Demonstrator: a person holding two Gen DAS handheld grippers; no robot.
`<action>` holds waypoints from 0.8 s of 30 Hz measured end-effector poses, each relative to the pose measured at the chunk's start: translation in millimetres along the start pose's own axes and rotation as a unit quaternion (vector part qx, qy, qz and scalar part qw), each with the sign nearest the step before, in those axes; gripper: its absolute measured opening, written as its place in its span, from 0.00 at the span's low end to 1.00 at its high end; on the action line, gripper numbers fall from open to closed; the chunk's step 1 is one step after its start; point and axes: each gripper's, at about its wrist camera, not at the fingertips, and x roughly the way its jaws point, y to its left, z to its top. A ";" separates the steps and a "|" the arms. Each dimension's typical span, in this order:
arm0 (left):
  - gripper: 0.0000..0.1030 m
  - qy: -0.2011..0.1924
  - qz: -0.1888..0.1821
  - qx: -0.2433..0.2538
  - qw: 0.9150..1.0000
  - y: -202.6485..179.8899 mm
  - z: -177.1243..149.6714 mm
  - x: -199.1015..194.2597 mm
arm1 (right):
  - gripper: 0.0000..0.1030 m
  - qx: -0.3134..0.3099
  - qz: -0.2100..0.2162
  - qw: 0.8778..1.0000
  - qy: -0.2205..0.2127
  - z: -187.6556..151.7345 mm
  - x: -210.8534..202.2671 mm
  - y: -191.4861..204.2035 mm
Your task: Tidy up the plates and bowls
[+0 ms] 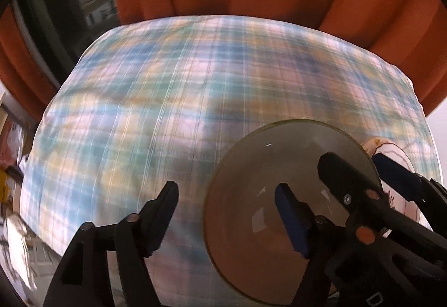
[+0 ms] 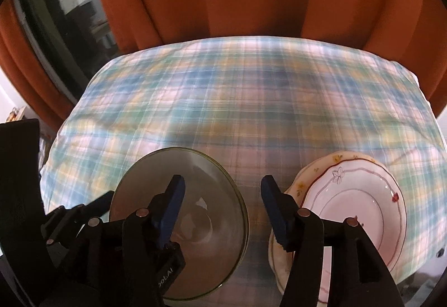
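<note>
A clear glass bowl (image 1: 251,195) stands on the plaid tablecloth (image 1: 167,111). My left gripper (image 1: 226,189) is open and straddles the bowl's left wall, with the blue pad inside the bowl and the other finger outside; neither presses the glass. My right gripper (image 2: 223,181) is open too, astride the right rim of the bowl (image 2: 195,237). One of its fingers is over the bowl and the other is in the gap beside the plates. A white plate with a red line (image 2: 363,209) lies on a cream flowered plate (image 2: 310,170) to the right.
Orange curtains (image 2: 223,0) hang behind the table, with a dark window (image 2: 56,28) at the left. The cloth (image 2: 251,97) runs bare to the far edge. Clutter (image 1: 14,167) lies off the table's left side.
</note>
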 end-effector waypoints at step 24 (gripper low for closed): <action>0.70 0.098 -0.164 0.041 0.981 26.8 -10.2 40.5 | 0.74 0.122 -0.106 0.984 0.070 -31.0 3.0 8.7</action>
